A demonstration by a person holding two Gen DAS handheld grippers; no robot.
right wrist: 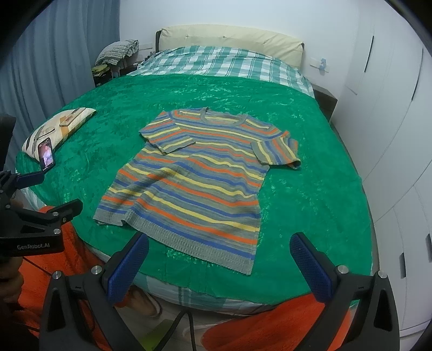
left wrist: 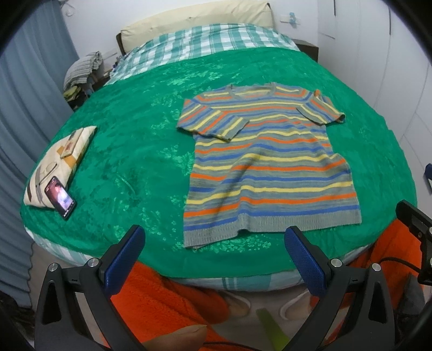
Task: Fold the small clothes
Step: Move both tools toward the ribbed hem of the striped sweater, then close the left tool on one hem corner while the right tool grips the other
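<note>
A striped knit tee (left wrist: 270, 164) is laid flat on the green bedspread (left wrist: 129, 151), neckline toward the far end, ribbed hem toward the near edge of the bed. Both short sleeves are folded in over the chest. In the left wrist view the hem is seen just ahead of the left gripper (left wrist: 213, 259), partly lined up with the gap between its blue pads (left wrist: 122, 260) — nothing is touched. The jaws are spread wide and nothing is held in them.

Same story for the right gripper (right wrist: 220, 266): fingers wide apart, empty, with the tee's hem just ahead of the gap and a bit left of centre. The left gripper's black body can be spotted off to this claw's left, hovering over the bed's near edge, apart from the shirt.

Well off to the left of both claws, a patterned pillow (left wrist: 54, 162) is lying on the bedspread, with a lit phone (left wrist: 60, 197) propped against it and a second phone (left wrist: 70, 147) lying on top. Farther ahead, past the tee, a teal checked sheet (left wrist: 205, 40) and a cream headboard (left wrist: 194, 19) are seen. Fuzzy orange fabric (left wrist: 167, 297) is visible below the grippers — clothing on the person, apparently.
</note>
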